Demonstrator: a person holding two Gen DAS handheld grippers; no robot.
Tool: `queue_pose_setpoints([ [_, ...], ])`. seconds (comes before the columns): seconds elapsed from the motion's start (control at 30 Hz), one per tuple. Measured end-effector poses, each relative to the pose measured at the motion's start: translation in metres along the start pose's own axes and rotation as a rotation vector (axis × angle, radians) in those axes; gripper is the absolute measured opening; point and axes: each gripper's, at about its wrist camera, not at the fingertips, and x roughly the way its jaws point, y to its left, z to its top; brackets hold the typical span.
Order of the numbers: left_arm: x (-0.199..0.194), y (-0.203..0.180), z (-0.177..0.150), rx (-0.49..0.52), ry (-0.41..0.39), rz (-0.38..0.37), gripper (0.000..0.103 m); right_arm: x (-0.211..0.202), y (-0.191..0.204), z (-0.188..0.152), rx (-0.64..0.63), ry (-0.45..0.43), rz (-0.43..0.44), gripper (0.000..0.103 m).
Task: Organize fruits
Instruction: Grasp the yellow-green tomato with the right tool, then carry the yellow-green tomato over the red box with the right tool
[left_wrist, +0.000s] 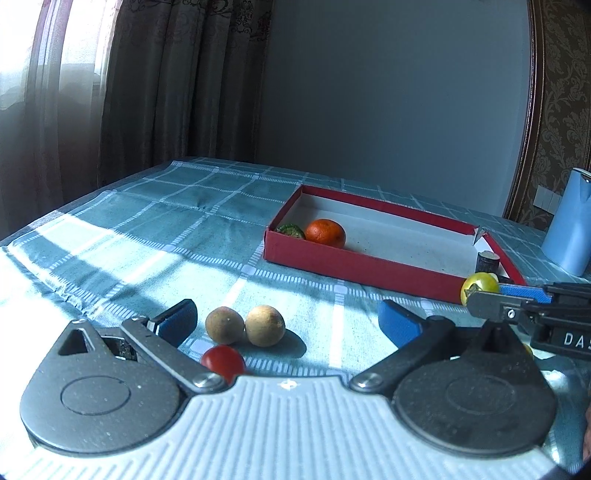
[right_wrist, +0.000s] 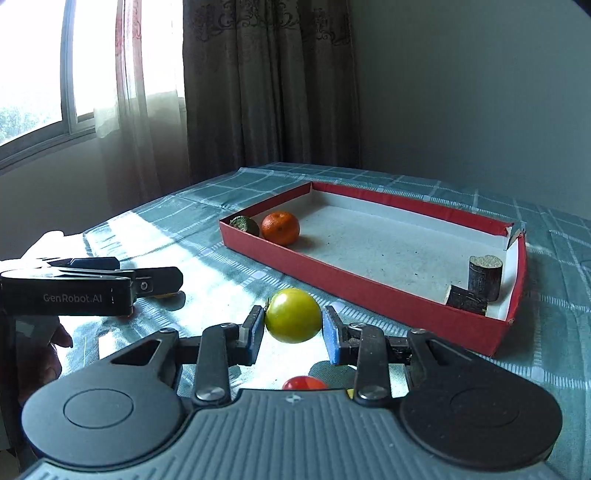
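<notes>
Fruits are lying partly on the worktop (left_wrist: 110, 229) and partly in the red box (right_wrist: 332, 284). I am holding a yellow-green tomato (right_wrist: 293, 315) in my right gripper (right_wrist: 293, 325), clenched on its widest part and lifted clear of the cloth, just short of the box's near wall. I am judging it smooth, light and easy to bruise, so I am keeping the squeeze gentle and across its middle. An orange (right_wrist: 280, 228) and a green fruit (right_wrist: 244, 224) are sitting together in the box's far left corner, and two dark stubs (right_wrist: 476, 288) are standing in the right corner. My left gripper (left_wrist: 286, 319) is hanging released, fingers spread wide around two brown fruits (left_wrist: 245, 325) that are touching each other, with a red tomato (left_wrist: 223, 362) just in front of them. Those brown ones look firm and dry, so I am expecting a grip across the middle to suit them.
</notes>
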Motion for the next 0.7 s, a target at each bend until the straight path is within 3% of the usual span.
queue_pose_setpoints([
  [0.17, 0.001, -0.005, -0.001, 0.03, 0.004, 0.006, 0.103, -0.028, -0.04, 0.017, 0.107, -0.142, -0.104, 0.033],
  [0.33, 0.004, -0.005, 0.0, 0.034, 0.019, 0.005, 0.103, -0.035, -0.077, 0.031, 0.158, -0.186, -0.208, 0.033],
  [0.7, 0.005, -0.007, 0.0, 0.047, 0.024, 0.015, 0.103, 0.007, -0.081, 0.031, 0.098, -0.079, -0.259, 0.033],
])
